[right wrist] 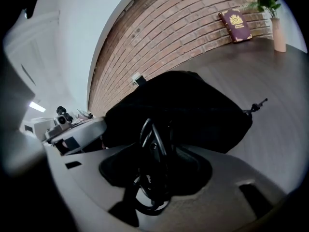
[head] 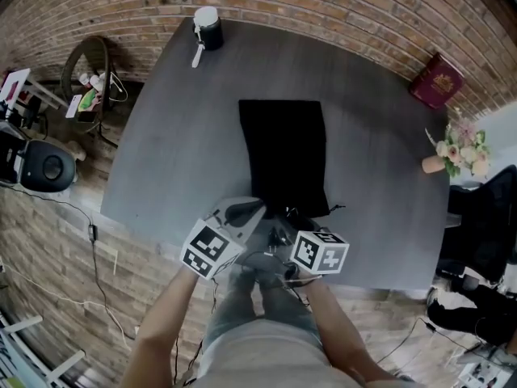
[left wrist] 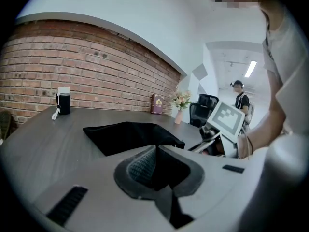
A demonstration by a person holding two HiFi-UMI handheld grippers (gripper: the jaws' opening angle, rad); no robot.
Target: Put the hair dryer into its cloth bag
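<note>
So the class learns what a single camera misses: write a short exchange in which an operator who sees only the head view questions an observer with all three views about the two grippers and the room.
Operator: Is the right gripper holding anything?
Observer: Yes. Its own view shows it closed on loops of black cord.
Operator: And the left gripper?
Observer: Shut, with nothing between its jaws.
Operator: Anyone else nearby?
Observer: The left gripper view shows a person standing in the distance, past the flowers.
</note>
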